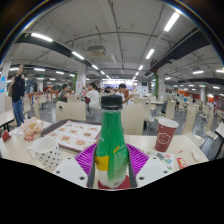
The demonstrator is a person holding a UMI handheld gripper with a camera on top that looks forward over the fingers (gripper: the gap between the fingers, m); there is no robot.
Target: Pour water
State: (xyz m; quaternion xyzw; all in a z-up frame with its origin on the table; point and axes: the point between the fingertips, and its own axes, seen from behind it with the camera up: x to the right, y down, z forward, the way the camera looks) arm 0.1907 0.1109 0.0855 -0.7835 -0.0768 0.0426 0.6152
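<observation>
Green bottle clamped between tool pads; label unreadable.

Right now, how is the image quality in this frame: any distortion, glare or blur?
Gripper view: strong fisheye bending of the ceiling light strips; those strips blow out slightly; green bottle between the tool's pads is reasonably sharp; the paper cup and distant diners look soft.

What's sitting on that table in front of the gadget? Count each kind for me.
Green plastic bottle with dark cap, between the gripper fingers: 1
Red paper cup: 1
White patterned cup: 1
Tray with a printed liner: 1
Total: 4
</observation>
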